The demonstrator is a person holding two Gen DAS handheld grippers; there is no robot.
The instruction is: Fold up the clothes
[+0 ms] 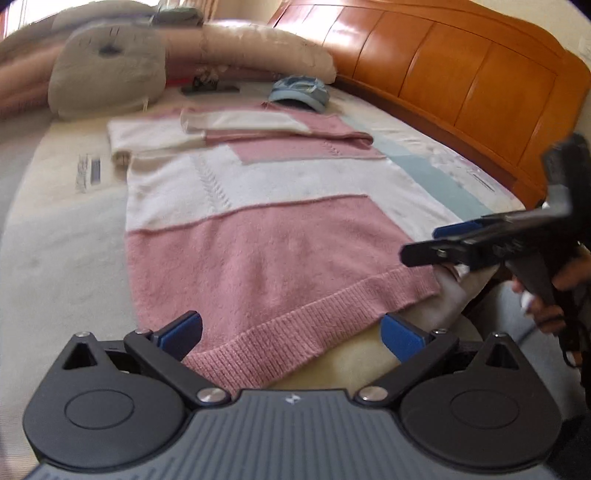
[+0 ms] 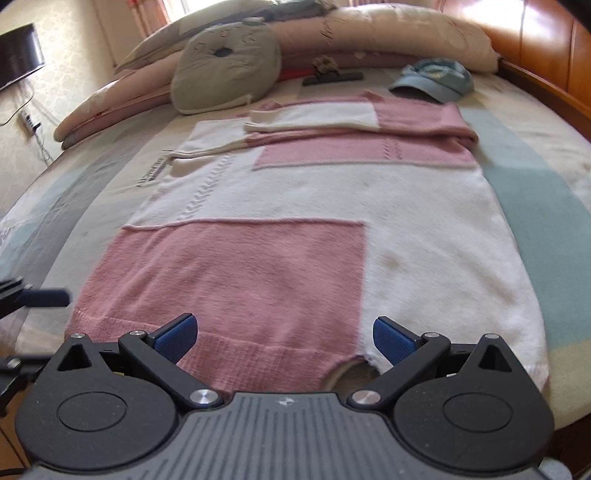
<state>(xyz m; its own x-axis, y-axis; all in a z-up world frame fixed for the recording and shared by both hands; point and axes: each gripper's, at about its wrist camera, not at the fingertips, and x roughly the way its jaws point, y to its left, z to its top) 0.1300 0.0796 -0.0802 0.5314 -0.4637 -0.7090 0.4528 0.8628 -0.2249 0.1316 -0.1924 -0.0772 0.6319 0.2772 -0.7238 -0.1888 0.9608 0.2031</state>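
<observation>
A pink and white knit sweater lies flat on the bed, its hem toward me and both sleeves folded across the chest at the far end. My left gripper is open, its blue pads on either side of the pink ribbed hem near the left corner. My right gripper is open over the hem where pink meets white. In the left wrist view the right gripper shows side-on, held by a hand. In the right wrist view the left gripper pokes in at the left edge.
A grey cat-face cushion, a blue cap and a dark clip lie beyond the sweater, in front of long pillows. A wooden headboard runs along the right. A screen hangs on the left wall.
</observation>
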